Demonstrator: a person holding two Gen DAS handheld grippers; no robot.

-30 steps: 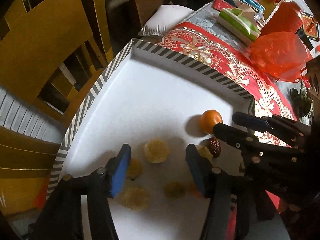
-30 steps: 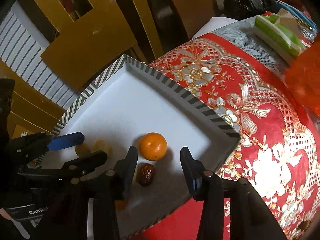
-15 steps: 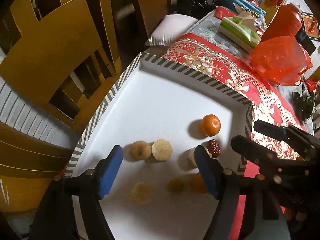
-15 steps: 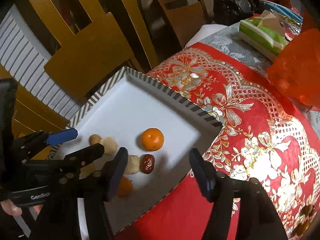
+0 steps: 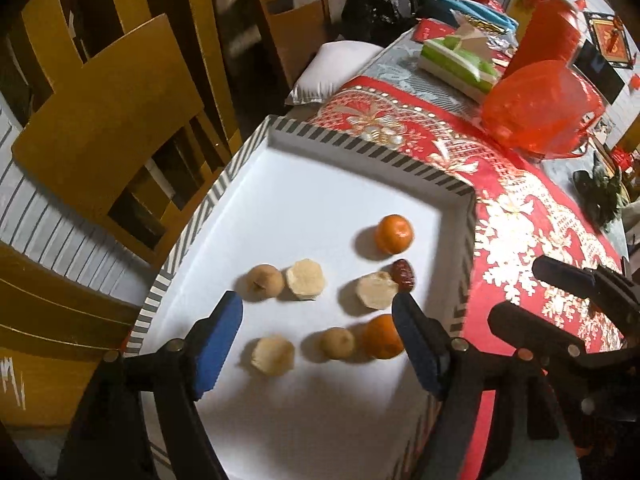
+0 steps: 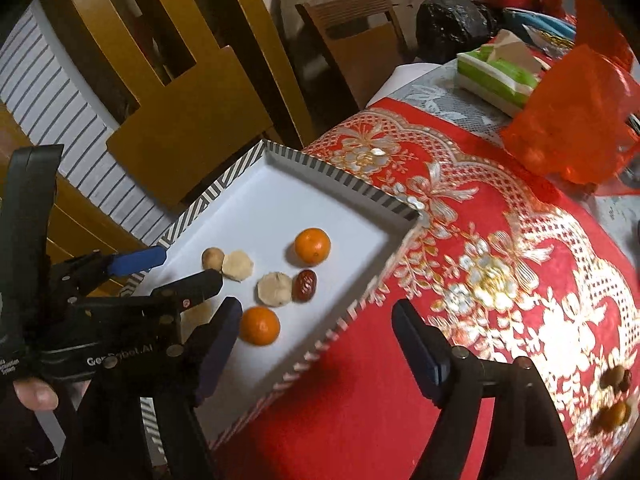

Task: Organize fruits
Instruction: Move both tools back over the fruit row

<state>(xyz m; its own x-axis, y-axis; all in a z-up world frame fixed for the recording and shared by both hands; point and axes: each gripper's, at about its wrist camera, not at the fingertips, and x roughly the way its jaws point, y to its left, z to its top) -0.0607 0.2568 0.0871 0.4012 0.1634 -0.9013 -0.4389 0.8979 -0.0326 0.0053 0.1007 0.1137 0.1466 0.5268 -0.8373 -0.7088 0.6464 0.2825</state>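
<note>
Fruits lie loose on the white floor of a shallow white tray with a black-and-white striped rim (image 5: 362, 148), which sits at the corner of a table under a red cloth with gold and white flowers (image 5: 516, 216).

Counted from left to right in the left wrist view: two small round tan-shelled fruits, one in the far row (image 5: 262, 282) and one in the near row (image 5: 337, 343); three pale peeled chunks with cut faces, at (image 5: 273, 356), (image 5: 306, 279) and (image 5: 376, 290); two small orange mandarins, the near one (image 5: 383, 336) partly behind a blue pad, the far one (image 5: 394, 234) apart from the rest; and one wrinkled dark red date (image 5: 403, 275) touching the third chunk.

All look light. The mandarins are probably soft-skinned and inclined to roll, so a gentle squeeze across the middle suits them. The peeled chunks are likely moist and easily bruised, best held by their flat sides. The date is small and firm, best pinched across its width.

The left gripper (image 5: 318, 346) hovers over the near row, jaws spread wide and empty. The right gripper (image 6: 316, 354) stands equally wide and empty above the tray's right rim. A few more small fruits (image 6: 612, 396) lie on the cloth far right, too blurred to count.
</note>
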